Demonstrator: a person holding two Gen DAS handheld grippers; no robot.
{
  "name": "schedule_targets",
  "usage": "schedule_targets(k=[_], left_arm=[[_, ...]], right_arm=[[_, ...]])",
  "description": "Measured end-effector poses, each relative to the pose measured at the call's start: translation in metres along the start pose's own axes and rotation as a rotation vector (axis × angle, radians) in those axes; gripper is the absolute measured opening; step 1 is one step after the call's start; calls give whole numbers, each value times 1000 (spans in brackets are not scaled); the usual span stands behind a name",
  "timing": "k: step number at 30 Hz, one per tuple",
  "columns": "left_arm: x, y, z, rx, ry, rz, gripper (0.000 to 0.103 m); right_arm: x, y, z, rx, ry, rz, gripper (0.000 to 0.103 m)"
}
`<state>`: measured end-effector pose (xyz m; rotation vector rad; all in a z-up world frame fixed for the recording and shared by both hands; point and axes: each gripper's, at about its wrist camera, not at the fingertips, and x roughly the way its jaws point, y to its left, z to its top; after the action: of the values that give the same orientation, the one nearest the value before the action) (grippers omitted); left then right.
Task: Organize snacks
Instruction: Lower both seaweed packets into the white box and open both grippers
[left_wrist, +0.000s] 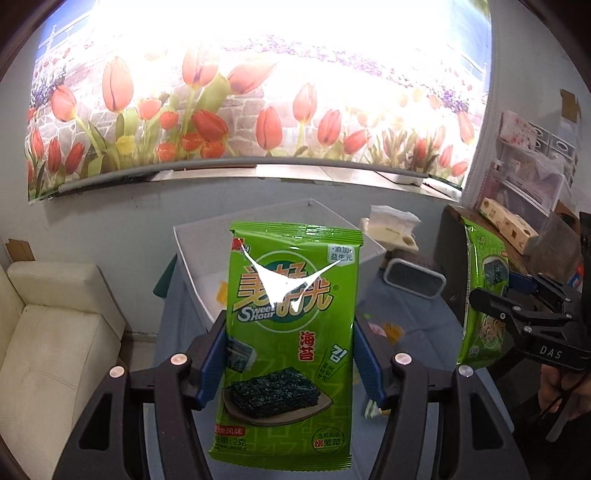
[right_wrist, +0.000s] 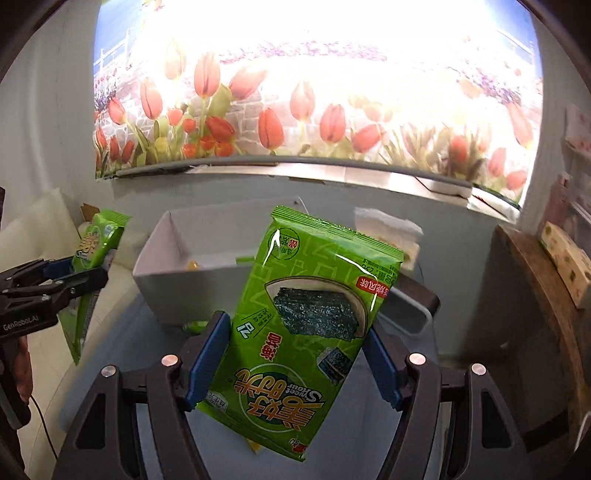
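Seaweed packet (left_wrist: 288, 332) is standing upright between the left gripper (left_wrist: 290, 354) fingers, clamped at both side edges. A second seaweed packet (right_wrist: 306, 332), upside down and tilting toward 1 o'clock, is being gripped by the right gripper (right_wrist: 295, 362). Both are hanging over the blue table (right_wrist: 118, 369); white box (right_wrist: 162, 258) is sitting at 12 o'clock, open-topped.

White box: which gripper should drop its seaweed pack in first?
Probably right. The right gripper holds its seaweed pack with the top already overlapping the white box. The left gripper holds its pack similarly, so the edge is slight.
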<state>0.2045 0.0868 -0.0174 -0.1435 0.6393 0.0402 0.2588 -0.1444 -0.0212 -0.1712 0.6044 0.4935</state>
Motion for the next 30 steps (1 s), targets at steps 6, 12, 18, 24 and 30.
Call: schedule_targets(k=[6, 12, 18, 24, 30], left_arm=[[38, 25, 46, -36, 19, 19, 66], [94, 52, 80, -58, 59, 78, 67], [144, 66, 98, -75, 103, 59, 67], [164, 61, 97, -42, 125, 39, 79], [165, 58, 90, -49, 131, 64, 103]], right_arm=[[55, 24, 60, -89, -25, 27, 75], [129, 35, 120, -120, 29, 46, 75], [183, 33, 147, -93, 88, 67, 75], [202, 32, 138, -121, 124, 69, 78], [203, 24, 129, -108, 134, 67, 103]])
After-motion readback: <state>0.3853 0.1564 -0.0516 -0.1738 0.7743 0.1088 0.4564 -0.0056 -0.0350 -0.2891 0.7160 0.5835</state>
